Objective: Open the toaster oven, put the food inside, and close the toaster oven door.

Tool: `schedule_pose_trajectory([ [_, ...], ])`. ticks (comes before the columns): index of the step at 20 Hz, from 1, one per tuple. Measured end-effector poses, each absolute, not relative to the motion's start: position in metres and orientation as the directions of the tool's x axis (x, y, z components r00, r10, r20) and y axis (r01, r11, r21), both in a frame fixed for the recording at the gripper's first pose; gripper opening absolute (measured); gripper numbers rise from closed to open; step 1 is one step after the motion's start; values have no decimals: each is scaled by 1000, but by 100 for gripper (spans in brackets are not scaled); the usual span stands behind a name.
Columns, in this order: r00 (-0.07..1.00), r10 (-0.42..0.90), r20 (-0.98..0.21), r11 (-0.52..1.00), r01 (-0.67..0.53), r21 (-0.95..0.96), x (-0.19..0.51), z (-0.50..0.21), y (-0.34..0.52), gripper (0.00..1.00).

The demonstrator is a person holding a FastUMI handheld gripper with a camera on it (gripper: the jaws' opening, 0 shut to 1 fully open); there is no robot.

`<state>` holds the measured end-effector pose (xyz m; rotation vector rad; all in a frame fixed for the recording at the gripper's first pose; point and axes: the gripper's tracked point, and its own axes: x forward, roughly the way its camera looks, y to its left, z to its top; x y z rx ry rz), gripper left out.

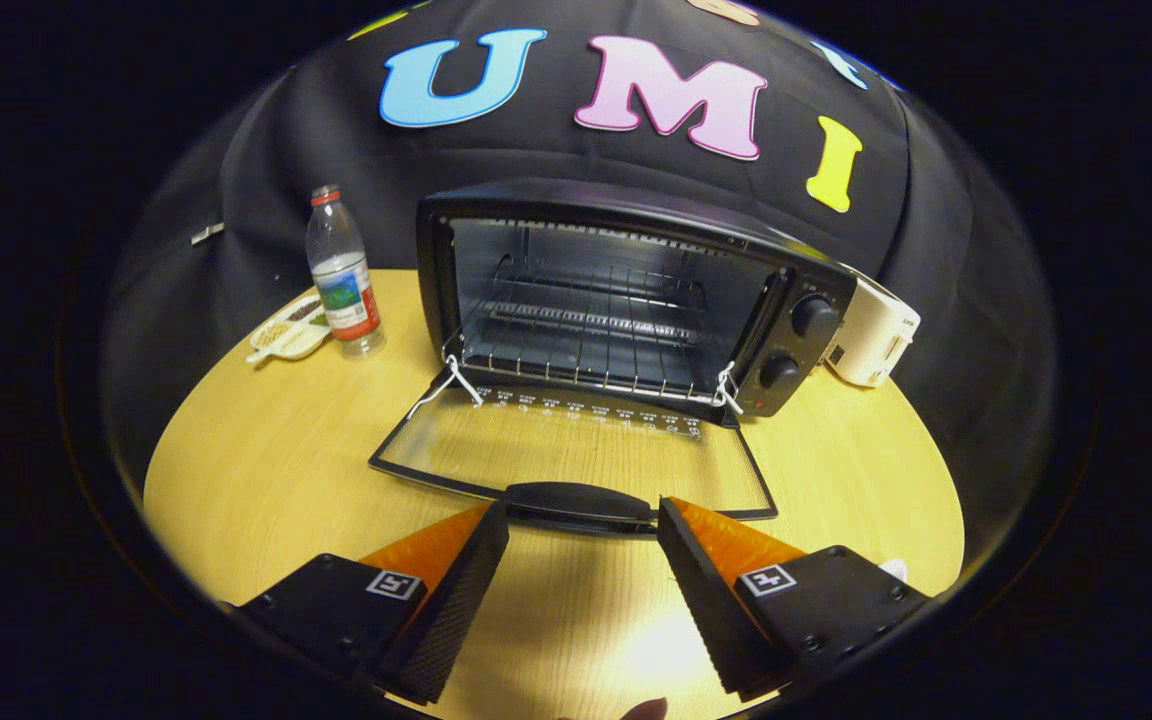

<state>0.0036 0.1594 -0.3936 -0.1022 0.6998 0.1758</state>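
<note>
Already the black toaster oven (626, 300) stands open on the round, pale wooden worktop (266, 470), its glass door (576, 450) folded flat toward the hand-held gripper (582, 545), the wire rack (586, 345) inside bare. The gripper's fingers are spread wide with nothing between them, and their tips sit just short of the door's black bar handle (581, 503), one on either side of it.

The food appears to be the small white dish of snacks (288, 328), well beyond the fingers and off to their left, beside a clear plastic water bottle (341, 275) near the oven's left wall. I judge the dish light and stiff, its shallow rim the sensible place to pinch; it likely wants carrying level, since loose contents could slide or spill. What exactly lies in it is too small to tell.

The door looks rigid but glazed, so it is best lifted by the handle, not the pane. A white toaster (876, 345) stands behind the oven's right end.
</note>
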Motion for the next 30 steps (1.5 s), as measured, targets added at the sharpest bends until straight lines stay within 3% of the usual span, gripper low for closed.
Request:
schedule_pose_trajectory([
  [14, 737, 211, -642, 977, -172, 124, -21, -323, 118, 99],
  [18, 678, 256, -689, 966, -199, 163, -32, -299, 67, 99],
  [23, 592, 232, -772, 973, -130, 192, -39, -290, -35, 99],
  [30, 329, 163, -930, 987, -58, 152, -56, -356, -160, 99],
])
